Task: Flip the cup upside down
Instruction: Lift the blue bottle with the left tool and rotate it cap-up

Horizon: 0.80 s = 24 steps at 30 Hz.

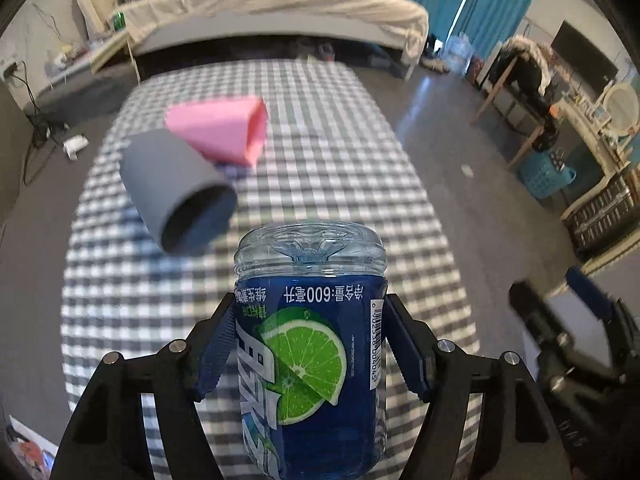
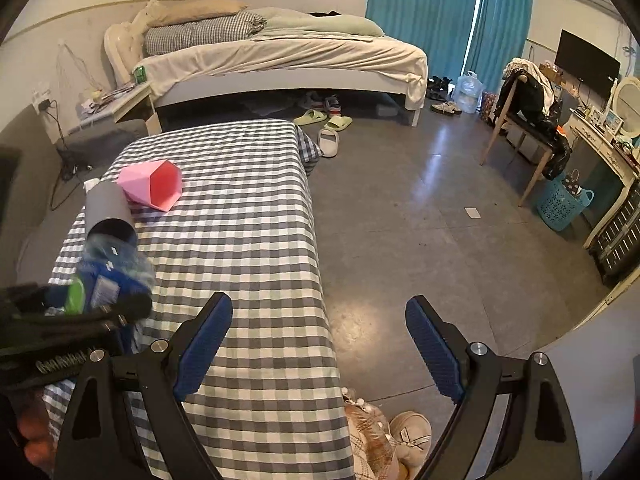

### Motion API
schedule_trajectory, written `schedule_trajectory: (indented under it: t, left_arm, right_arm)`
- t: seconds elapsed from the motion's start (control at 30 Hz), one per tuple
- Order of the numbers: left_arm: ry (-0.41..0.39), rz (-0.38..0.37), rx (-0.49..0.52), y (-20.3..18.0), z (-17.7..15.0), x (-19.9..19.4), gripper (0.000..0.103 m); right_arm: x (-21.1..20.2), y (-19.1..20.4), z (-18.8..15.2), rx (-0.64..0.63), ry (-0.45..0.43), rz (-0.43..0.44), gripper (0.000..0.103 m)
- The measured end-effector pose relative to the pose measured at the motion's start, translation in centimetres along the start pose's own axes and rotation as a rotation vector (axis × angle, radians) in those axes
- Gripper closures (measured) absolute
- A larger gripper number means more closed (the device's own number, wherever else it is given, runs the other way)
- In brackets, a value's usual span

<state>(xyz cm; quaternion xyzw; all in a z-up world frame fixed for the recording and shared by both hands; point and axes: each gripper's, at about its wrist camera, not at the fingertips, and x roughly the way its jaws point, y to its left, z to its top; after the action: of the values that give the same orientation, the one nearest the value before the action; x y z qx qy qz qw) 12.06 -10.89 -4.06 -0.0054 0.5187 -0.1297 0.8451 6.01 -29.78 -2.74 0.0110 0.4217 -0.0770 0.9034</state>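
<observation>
My left gripper is shut on a clear bottle with a blue lime label, held bottom end forward above the checked table. The text on the label reads upside down. A grey cup lies on its side ahead and to the left, its mouth toward me. A pink cup lies on its side just behind it. My right gripper is open and empty, over the table's right edge. In the right wrist view the bottle, grey cup and pink cup are at the left.
A bed stands beyond the table. Slippers lie on the grey floor. A chair with clothes and a blue basket are at the right. Shoes lie by the table's near right corner.
</observation>
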Motion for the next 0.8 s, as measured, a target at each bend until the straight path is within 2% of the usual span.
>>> schedule_trajectory:
  t: [0.23, 0.27, 0.3, 0.4, 0.47, 0.5, 0.57, 0.63, 0.8]
  left_arm:
    - [-0.200, 0.030, 0.025, 0.4, -1.0, -1.4, 0.030]
    - [-0.180, 0.044, 0.036, 0.4, -1.2, -0.7, 0.030]
    - [-0.120, 0.056, 0.046, 0.4, -1.3, 0.4, 0.030]
    - [-0.002, 0.027, 0.035, 0.7, -1.7, 2.4, 0.029]
    - [0.060, 0.046, 0.035, 0.7, -1.6, 3.1, 0.027]
    - [0.081, 0.061, 0.031, 0.8, -1.4, 3.3, 0.019]
    - [0.103, 0.073, 0.010, 1.0, -1.0, 3.1, 0.011]
    - [0.109, 0.066, -0.010, 1.2, -0.2, 2.8, 0.010]
    - [0.179, 0.063, -0.050, 1.6, 1.4, 3.7, 0.010]
  right_arm:
    - [-0.3, 0.5, -0.9, -0.014, -0.009, 0.002, 0.014]
    - [-0.3, 0.5, -1.0, -0.015, -0.005, 0.002, 0.014]
    - [-0.2, 0.5, -1.1, -0.015, 0.000, 0.003, 0.014]
    - [-0.1, 0.5, -1.5, -0.012, 0.009, 0.011, 0.014]
    - [-0.1, 0.4, -1.6, -0.009, 0.014, 0.013, 0.014]
    - [-0.1, 0.4, -1.6, -0.008, 0.014, 0.014, 0.014]
    - [-0.2, 0.4, -1.4, -0.006, 0.009, 0.017, 0.014]
    - [-0.3, 0.5, -1.3, -0.006, 0.006, 0.021, 0.014]
    - [-0.2, 0.6, -1.1, -0.003, 0.006, 0.026, 0.014]
